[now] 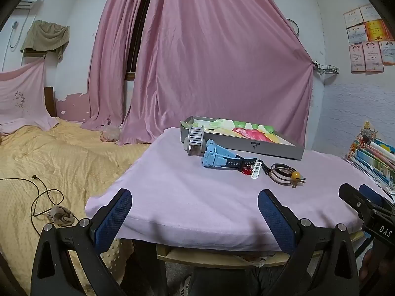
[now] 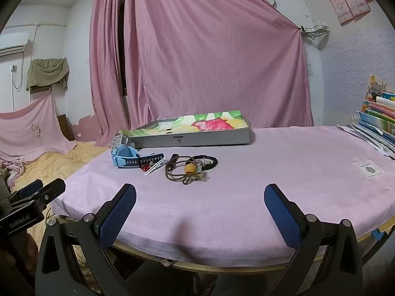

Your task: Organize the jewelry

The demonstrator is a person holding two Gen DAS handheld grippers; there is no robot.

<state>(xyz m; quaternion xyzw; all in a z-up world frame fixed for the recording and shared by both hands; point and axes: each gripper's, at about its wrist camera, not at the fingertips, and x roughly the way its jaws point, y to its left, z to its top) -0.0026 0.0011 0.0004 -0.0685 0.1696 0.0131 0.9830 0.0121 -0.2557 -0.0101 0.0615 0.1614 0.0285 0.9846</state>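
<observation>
We see the blue watch (image 2: pixel 128 159) lying just in front of the grey tray (image 2: pixel 197 140), brown hair tie with amber bead (image 2: pixel 187 170) right of it, black tie (image 2: pixel 209 161) touching, white clip (image 2: pixel 154 166) between.

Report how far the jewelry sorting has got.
Done: nothing visibly; the tray holds no jewelry that shows. In hand: nothing; the left gripper and right gripper are both open over the near table edge. Left: the grey watch, blue watch, white clip and hair ties all lie on the cloth.
</observation>
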